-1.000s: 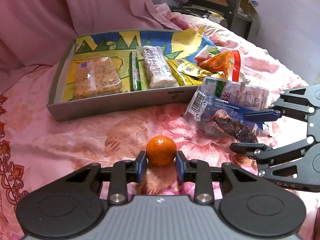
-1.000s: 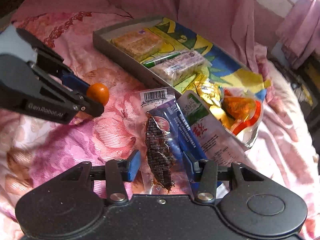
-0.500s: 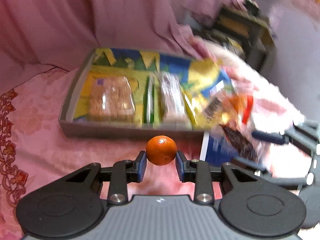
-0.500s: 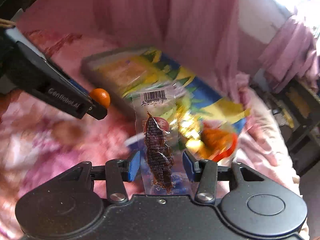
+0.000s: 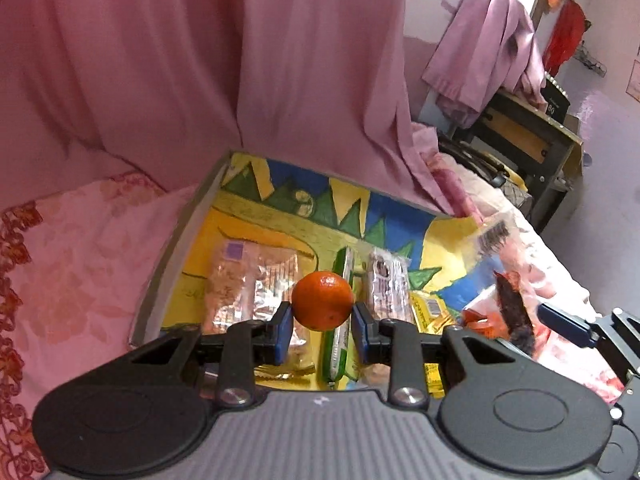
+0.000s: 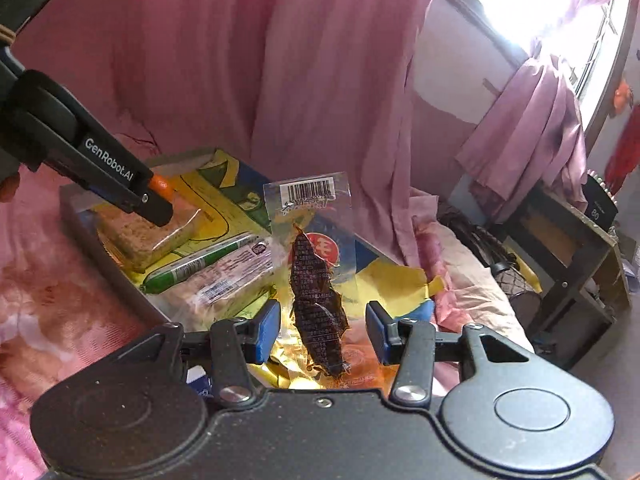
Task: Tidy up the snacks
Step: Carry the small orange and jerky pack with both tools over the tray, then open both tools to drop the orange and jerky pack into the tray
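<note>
A small orange is clamped between the blue pads of my left gripper, which is shut on it and held in the air above the near end of the painted tray. My right gripper is shut on a clear snack packet with a dark dried strip inside and a barcode at its top. The packet stands upright over the tray's right part. From the right wrist view the left gripper and the orange hover over the tray's left end.
In the tray lie a crispy bar packet, a green sausage, a white wrapped bar and yellow packets. Pink floral bedding surrounds it, pink drapes hang behind, and a dark shelf stands at the right.
Both grippers rose from the bedding and moved over the tray, the left carrying the orange, the right lifting the clear packet off the bed. The left gripper also rolled.
</note>
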### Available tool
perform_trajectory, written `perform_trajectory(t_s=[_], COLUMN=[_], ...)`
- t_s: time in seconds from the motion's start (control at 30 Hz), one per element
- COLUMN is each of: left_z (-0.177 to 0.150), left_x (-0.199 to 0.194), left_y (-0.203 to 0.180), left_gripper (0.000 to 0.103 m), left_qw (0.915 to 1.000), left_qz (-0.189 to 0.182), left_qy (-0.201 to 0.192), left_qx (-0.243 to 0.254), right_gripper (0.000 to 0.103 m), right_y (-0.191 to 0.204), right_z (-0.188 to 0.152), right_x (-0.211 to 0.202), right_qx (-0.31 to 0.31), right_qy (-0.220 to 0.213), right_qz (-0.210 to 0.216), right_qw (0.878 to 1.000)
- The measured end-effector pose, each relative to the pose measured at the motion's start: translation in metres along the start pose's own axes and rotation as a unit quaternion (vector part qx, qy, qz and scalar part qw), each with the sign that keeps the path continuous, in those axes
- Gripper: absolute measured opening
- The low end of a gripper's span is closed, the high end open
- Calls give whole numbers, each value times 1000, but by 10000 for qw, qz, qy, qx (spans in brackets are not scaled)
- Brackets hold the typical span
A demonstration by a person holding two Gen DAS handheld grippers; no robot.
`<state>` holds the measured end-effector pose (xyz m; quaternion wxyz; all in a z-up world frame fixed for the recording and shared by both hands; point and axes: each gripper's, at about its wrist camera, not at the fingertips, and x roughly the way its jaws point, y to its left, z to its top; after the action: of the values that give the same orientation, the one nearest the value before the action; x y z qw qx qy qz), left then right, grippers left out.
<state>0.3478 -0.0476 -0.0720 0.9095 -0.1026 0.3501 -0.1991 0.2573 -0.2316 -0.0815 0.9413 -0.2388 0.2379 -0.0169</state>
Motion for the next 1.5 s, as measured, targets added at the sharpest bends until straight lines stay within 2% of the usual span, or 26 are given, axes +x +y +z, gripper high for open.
perform_trajectory(t_s=[0.47, 1.03, 1.1, 1.2, 1.37, 1.43, 1.5], left_z=[-15, -16, -17, -17, -14, -13, -11], left_x=[13, 14, 15, 15, 8, 1, -7], left_y=[-1, -5, -5, -5, -4, -8, -12], left_gripper=[34, 36, 39, 52, 62, 70, 85], left_qw=[9988, 9983, 9982, 9981, 9986, 9990, 9992], left_qz=[96, 188, 222, 310, 350, 334, 338], left_qy=[443, 463, 467, 465, 368, 286, 168], left_qx=[189, 289, 307, 246, 109, 116, 128], right_gripper=[49, 50, 53, 60, 74, 78, 84], right_y=[9, 9, 9, 8, 0, -6, -14], right_z=[-6, -8, -7, -6, -1, 2, 4], right_x=[34, 39, 39, 37, 24, 16, 6], right_qx=[65, 51, 37, 68, 257, 407, 575], right_qy=[376, 495, 494, 484, 338, 274, 216], right_qz=[-29, 39, 23, -5, -165, -245, -305], right_qw=[9993, 9988, 9988, 9988, 9990, 9985, 9976])
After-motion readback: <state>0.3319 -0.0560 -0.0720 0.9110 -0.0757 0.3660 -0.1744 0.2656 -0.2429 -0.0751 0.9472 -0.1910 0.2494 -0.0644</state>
